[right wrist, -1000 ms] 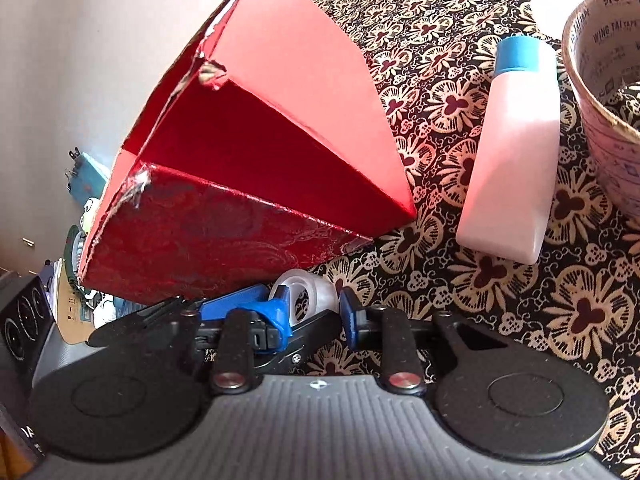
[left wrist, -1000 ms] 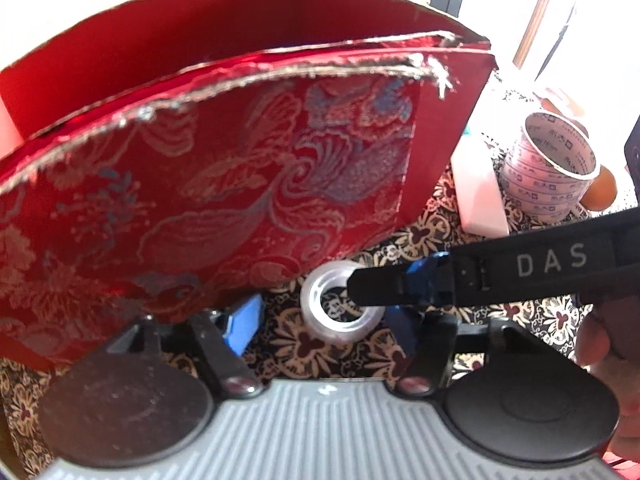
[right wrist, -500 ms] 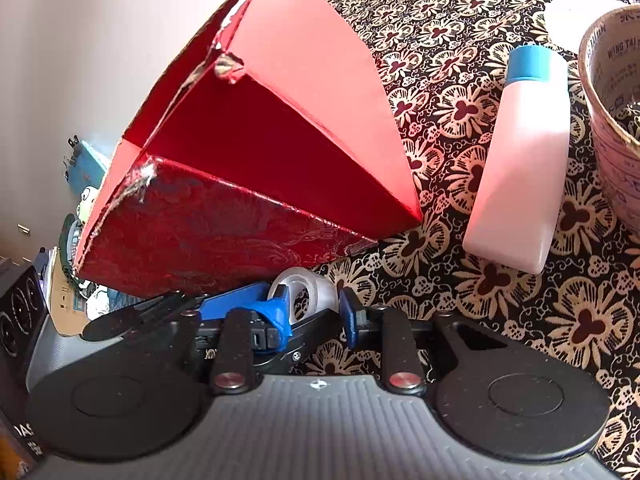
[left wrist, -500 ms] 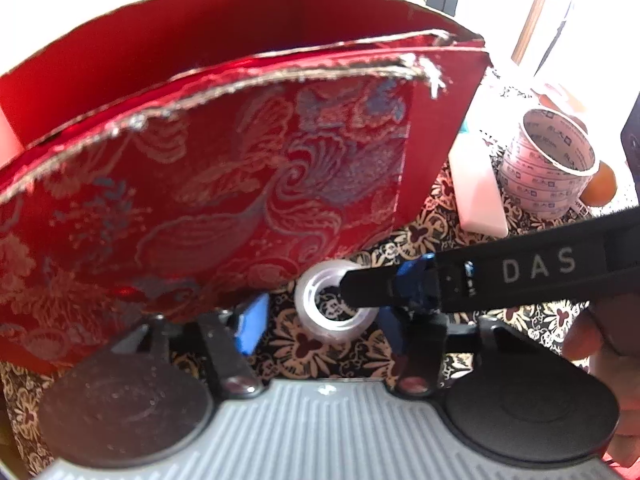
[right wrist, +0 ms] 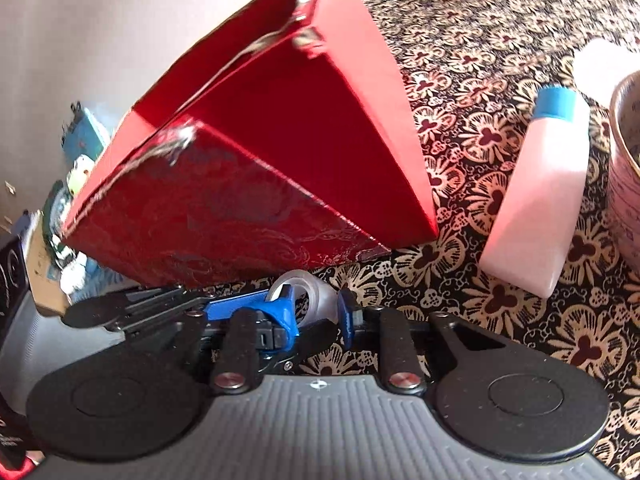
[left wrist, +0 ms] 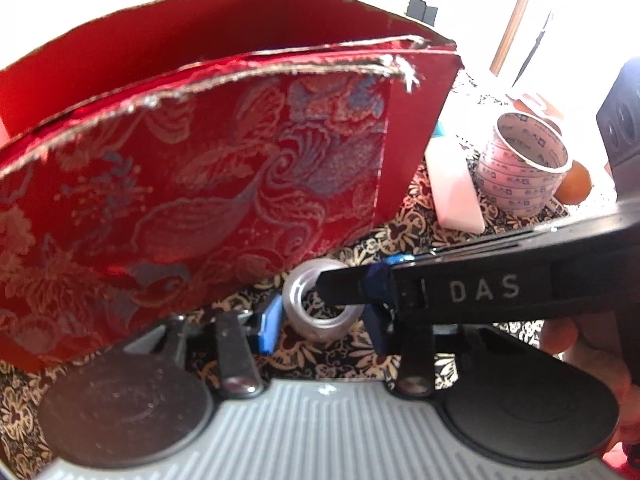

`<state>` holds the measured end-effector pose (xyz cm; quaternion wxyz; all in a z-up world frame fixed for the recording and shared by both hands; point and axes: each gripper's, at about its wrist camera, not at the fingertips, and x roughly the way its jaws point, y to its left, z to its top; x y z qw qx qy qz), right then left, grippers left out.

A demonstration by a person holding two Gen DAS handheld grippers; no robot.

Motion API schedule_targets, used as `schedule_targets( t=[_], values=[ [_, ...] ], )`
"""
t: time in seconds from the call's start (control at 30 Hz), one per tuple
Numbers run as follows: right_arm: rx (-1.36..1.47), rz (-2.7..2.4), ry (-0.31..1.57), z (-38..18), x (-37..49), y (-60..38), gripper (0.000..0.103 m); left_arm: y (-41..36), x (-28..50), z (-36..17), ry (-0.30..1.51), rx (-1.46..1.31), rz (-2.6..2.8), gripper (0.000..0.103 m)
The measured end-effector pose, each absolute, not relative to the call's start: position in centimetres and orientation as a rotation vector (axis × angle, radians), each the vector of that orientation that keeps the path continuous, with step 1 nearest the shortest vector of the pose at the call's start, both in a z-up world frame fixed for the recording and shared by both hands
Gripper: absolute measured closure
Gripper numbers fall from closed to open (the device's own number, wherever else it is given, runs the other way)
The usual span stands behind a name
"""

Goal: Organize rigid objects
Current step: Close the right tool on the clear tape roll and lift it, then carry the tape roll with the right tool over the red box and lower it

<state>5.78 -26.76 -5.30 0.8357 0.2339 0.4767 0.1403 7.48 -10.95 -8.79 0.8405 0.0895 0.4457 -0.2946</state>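
Observation:
A small clear tape roll (left wrist: 320,330) (right wrist: 320,296) lies on the patterned cloth at the foot of a red brocade box (left wrist: 200,200) (right wrist: 260,160). My left gripper (left wrist: 323,328) straddles the roll. Its jaws are closing, with the blue pads (left wrist: 268,328) just beside the roll's sides and no clear press showing. My right gripper (right wrist: 316,312) reaches in from the right as a black bar (left wrist: 332,286). It is shut on the roll's rim, one finger at the hole and the other outside the wall.
A white bottle with a blue cap (left wrist: 452,184) (right wrist: 536,200) lies right of the box. Beyond it stands a large printed tape roll (left wrist: 520,172) (right wrist: 628,168), with an orange round thing (left wrist: 576,184) behind. A hand (left wrist: 580,340) holds the right gripper. The floral cloth (right wrist: 480,60) covers the table.
The left gripper's fingers have drawn in toward the small roll. The right gripper's fingers narrowed slightly on the rim, and the right wrist view has tilted and shifted a little.

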Motion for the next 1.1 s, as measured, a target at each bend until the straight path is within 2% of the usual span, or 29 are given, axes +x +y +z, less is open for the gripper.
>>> schedule_targets(
  t=[0.3, 0.57, 0.73, 0.87, 1.1],
  values=[
    [0.523, 0.349, 0.959, -2.9, 4.3, -26.8, 0.103, -9.2, 5.0, -4.8, 0.835, 0.23, -0.676, 0.062],
    [0.516, 0.395, 0.781, 3.9, 2.5, -27.5, 0.103, -7.2, 3.3, 2.4, 0.642, 0.222, -0.737, 0.062],
    [0.484, 0.439, 0.676, 7.4, 4.7, -27.0, 0.103, -6.2, 5.1, 5.7, 0.549, 0.198, -0.698, 0.062],
    [0.461, 0.483, 0.668, 7.5, 8.6, -25.5, 0.103, -4.7, 8.4, 6.1, 0.568, 0.185, -0.627, 0.062],
    [0.509, 0.576, 0.859, 3.9, 15.7, -21.1, 0.103, -0.3, 13.7, 2.9, 0.723, 0.129, -0.491, 0.062]
  ],
)
